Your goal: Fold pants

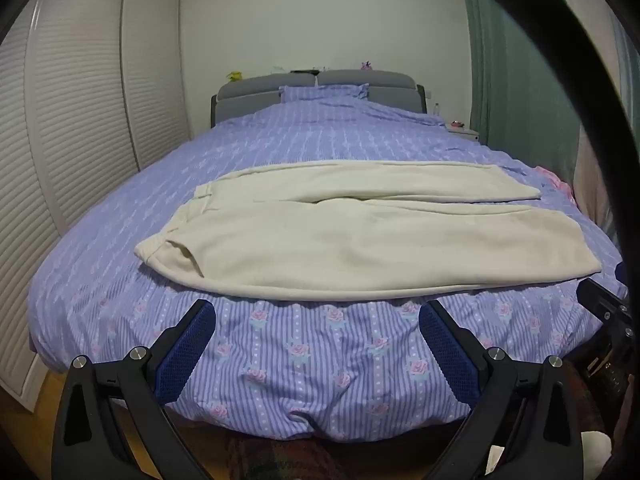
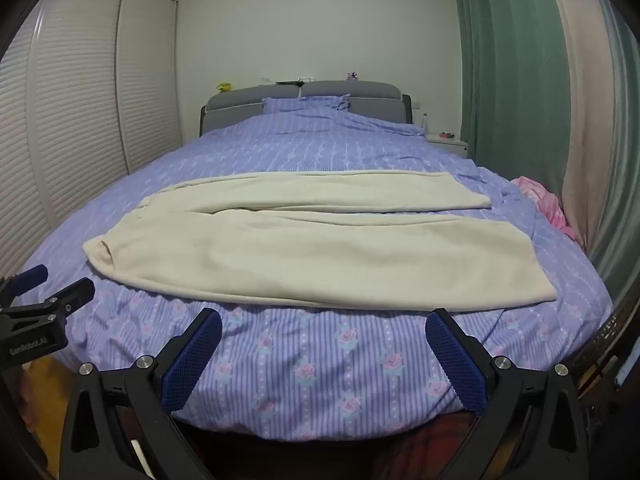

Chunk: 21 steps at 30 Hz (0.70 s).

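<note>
Jaws on both grippers stand spread wide with nothing between them: the left gripper (image 1: 318, 314) and the right gripper (image 2: 324, 322) each hover over the foot edge of the bed, blue pads facing inward, apart from the cloth.

Largest in both views is the bed (image 1: 320, 368), covered by a purple striped duvet printed with pink roses. A grey padded headboard (image 1: 316, 84) and a matching purple pillow (image 1: 324, 92) sit at the far end. White slatted wardrobe doors (image 1: 80, 120) line the left wall; a green curtain (image 2: 516, 80) hangs on the right.

Cream pants (image 1: 360, 240) lie flat across the near part of the bed, unfolded, waistband toward the left, both legs running to the right side by side, the far leg partly overlapping the near one.

Only the right wrist view shows the pink cloth (image 2: 548, 208) clearly, bunched at the bed's right edge, and the left gripper's tips at its lower left. Only the left wrist view shows part of the right gripper at its right edge. A small white nightstand (image 2: 448, 146) stands beside the headboard.
</note>
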### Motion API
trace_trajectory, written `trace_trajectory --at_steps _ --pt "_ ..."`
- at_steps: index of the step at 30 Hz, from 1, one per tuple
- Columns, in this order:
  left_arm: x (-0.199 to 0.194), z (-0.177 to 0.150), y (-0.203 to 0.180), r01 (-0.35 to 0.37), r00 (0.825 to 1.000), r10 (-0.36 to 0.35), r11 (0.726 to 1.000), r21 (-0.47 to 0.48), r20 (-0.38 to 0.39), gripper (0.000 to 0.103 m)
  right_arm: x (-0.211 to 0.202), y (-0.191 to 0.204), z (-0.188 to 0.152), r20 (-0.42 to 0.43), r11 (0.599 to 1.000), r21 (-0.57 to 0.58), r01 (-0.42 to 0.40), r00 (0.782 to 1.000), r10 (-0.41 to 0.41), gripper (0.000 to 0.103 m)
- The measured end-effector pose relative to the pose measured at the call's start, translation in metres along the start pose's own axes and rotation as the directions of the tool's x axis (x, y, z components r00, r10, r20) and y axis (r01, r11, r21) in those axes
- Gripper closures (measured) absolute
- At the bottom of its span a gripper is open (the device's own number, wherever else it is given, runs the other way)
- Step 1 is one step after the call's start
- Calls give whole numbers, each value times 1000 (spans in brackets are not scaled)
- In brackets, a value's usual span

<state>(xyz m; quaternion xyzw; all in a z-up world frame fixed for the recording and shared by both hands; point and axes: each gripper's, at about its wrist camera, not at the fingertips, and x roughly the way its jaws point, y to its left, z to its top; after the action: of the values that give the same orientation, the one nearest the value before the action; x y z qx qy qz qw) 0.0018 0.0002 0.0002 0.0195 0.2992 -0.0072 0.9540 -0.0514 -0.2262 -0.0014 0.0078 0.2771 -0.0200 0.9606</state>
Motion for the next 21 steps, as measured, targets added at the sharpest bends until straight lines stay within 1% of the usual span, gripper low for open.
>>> trace_trajectory --at_steps 3,4,6,13,14,21 --pt "-2 6 0 -19 1000 19 1000 12 23 0 -1 0 1 6 1000 -7 0 1000 1 0" --pt "-6 4 -2 -22 999 20 999 24 48 0 -1 1 2 8 1000 -9 1 1000 -1 0" --pt "-11 2 -1 -7 998 6 1000 25 67 0 0 1 3 10 1000 -11 2 1000 -2 0" --pt "-14 0 -5 -1 997 -2 999 38 81 0 -3 9 1 22 1000 -1 -1 1000 1 0" --pt "-15 0 -5 0 997 -3 999 39 82 0 -1 0 2 22 1000 9 -6 1000 6 0" --pt "-15 0 -6 10 997 -12 999 37 74 0 1 0 2 10 1000 8 -14 1000 14 0"
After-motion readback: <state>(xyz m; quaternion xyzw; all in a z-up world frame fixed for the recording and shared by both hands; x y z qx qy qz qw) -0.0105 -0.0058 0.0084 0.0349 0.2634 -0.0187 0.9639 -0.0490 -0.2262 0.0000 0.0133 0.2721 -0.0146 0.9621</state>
